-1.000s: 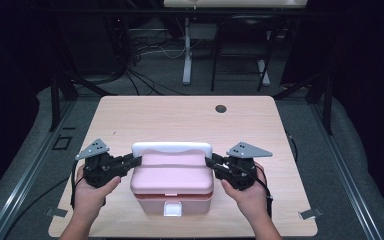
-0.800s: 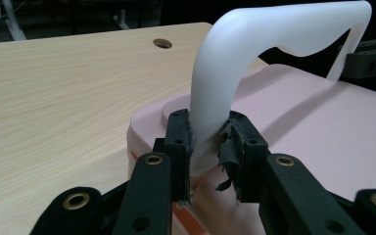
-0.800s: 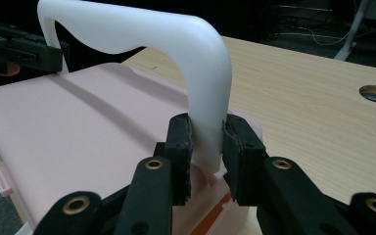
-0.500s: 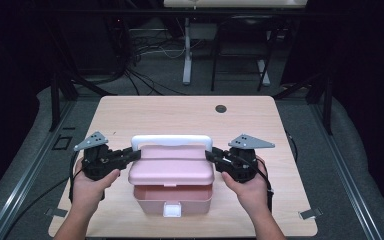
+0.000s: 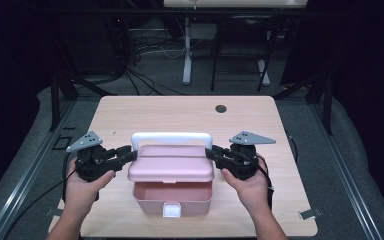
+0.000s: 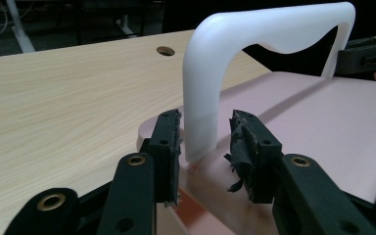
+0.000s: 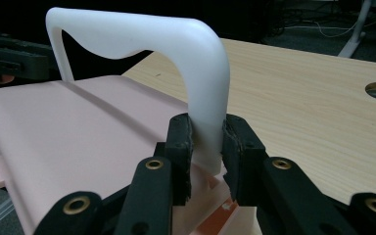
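A pink lunch box sits at the near middle of the table, its base [image 5: 180, 201] open at the front under the raised pink lid [image 5: 170, 165]. The white handle [image 5: 171, 136] stands upright on the lid. My left gripper [image 5: 131, 152] is at the handle's left leg. Its jaws have just been opening, and in the left gripper view [image 6: 205, 142] the leg stands between them with a gap at one pad. My right gripper [image 5: 210, 152] is shut on the handle's right leg, both pads pressed on it [image 7: 206, 147].
The wooden table [image 5: 180, 115] has a round cable hole [image 5: 221, 108] near its far edge. A white latch [image 5: 172, 210] sits on the box's front. Dark floor, cables and table legs lie beyond.
The handle swung from flat to upright, and the lid lifted off the base so the box's inside shows at the front. Both hands stayed beside the box.
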`<state>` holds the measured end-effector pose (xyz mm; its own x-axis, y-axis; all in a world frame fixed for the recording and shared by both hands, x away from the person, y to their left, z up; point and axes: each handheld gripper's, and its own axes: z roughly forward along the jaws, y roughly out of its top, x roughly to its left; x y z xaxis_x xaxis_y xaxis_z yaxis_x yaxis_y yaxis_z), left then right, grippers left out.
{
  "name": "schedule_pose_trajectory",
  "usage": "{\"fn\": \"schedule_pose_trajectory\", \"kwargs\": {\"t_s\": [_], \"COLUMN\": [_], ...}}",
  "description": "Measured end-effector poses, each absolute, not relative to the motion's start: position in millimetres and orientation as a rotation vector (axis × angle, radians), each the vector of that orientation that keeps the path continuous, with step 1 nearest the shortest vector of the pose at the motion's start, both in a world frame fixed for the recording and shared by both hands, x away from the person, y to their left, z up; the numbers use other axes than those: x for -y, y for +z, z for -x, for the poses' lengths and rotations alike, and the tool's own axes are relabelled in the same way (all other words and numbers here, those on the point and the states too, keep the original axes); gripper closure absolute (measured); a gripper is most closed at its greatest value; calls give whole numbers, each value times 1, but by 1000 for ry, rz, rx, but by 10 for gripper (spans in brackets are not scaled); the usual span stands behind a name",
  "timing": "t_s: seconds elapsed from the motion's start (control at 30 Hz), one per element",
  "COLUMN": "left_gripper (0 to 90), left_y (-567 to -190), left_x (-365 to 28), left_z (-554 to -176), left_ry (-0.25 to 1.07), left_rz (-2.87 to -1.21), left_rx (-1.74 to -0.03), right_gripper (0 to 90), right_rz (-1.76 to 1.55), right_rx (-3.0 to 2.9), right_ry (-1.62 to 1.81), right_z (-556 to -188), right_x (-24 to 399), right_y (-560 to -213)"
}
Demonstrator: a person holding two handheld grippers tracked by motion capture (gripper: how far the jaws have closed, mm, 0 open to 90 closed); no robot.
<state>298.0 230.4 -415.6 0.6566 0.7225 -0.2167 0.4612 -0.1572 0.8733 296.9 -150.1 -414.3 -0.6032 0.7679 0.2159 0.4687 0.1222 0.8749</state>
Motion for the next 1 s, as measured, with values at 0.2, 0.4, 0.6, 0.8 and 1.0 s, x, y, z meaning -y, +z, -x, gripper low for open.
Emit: {"fn": "schedule_pose_trajectory", "kwargs": {"t_s": [0.2, 0.4, 0.6, 0.8, 1.0], "left_gripper": [628, 623, 614, 599, 597], "left_y": [-415, -420, -427, -437, -444], "left_x": [-240, -249, -256, -260, -260], "left_z": [-289, -281, -273, -265, -258], "left_ry": [317, 326, 327, 328, 324], "left_rz": [-1798, -1806, -1808, -1808, -1810], "left_rx": [-954, -968, -983, -994, -987], "right_gripper": [739, 739, 739, 739, 738], "right_rz": [-1211, -1215, -1220, -1220, -1227], "right_rx": [-2116, -2115, -2115, -2117, -2113], "right_ry": [1473, 1476, 1484, 1486, 1485], "right_z": [-298, -298, -300, -302, -304], "right_x": [150, 150, 151, 151, 150], "right_y": [-414, -414, -413, -413, -413]}}
